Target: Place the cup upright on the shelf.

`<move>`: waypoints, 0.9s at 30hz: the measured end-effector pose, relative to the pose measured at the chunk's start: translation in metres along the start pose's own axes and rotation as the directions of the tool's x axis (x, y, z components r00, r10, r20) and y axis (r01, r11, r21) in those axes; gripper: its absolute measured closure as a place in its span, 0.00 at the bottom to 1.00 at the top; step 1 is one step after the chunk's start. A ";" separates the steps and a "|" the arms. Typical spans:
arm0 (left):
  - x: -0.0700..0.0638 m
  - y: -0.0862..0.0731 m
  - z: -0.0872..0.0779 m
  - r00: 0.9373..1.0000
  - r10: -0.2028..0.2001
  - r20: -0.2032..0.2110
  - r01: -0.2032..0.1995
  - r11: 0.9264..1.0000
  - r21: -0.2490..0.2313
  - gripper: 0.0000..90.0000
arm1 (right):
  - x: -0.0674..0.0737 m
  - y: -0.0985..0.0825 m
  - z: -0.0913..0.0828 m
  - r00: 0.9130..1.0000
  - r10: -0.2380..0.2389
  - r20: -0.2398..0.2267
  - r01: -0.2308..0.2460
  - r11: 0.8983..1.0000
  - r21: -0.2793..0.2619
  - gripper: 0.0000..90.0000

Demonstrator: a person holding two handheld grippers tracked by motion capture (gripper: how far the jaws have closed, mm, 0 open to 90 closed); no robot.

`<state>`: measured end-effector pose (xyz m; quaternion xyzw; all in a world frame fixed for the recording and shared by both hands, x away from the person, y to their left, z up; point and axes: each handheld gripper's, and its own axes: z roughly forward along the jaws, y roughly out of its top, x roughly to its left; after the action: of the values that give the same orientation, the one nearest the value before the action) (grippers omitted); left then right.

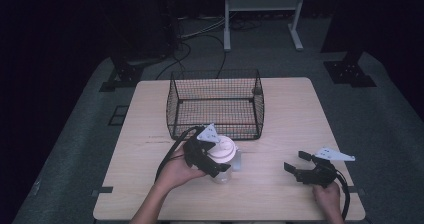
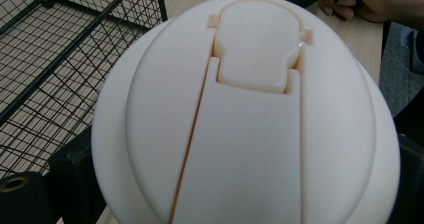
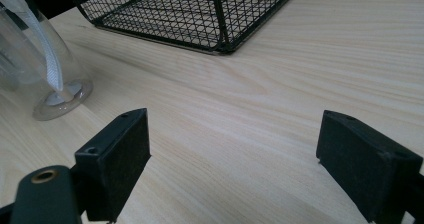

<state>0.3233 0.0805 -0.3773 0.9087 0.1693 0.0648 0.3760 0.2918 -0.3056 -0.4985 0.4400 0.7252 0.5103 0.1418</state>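
Cup (image 1: 226,165): looking light, clear, slippery; cream lid (image 2: 250,114) is offering the firmer hold.
Left gripper (image 1: 212,156): clasping the lid's rim.
Right gripper (image 1: 295,161): resting spread, empty.

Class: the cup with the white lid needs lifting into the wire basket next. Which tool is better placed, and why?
Left. The left tool is at the cup, jaws beside its lid, near the basket. The right tool is open and apart from it.
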 end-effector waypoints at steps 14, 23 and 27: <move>-0.007 0.007 0.000 0.999 0.036 -0.015 -0.036 0.999 0.041 0.06 | 0.000 0.000 0.000 1.000 0.000 0.000 0.000 1.000 0.000 0.14; -0.008 0.015 -0.006 0.998 0.065 -0.018 -0.064 0.997 0.050 0.06 | 0.000 0.000 0.000 1.000 0.000 0.000 0.000 1.000 0.000 0.14; -0.008 0.021 -0.011 0.997 0.073 -0.025 -0.072 0.996 0.044 0.06 | 0.000 0.000 0.000 1.000 -0.001 0.002 0.001 1.000 0.002 0.14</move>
<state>0.3184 0.0711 -0.3548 0.9211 0.1425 0.0870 0.3517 0.2918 -0.3054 -0.4986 0.4403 0.7258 0.5089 0.1425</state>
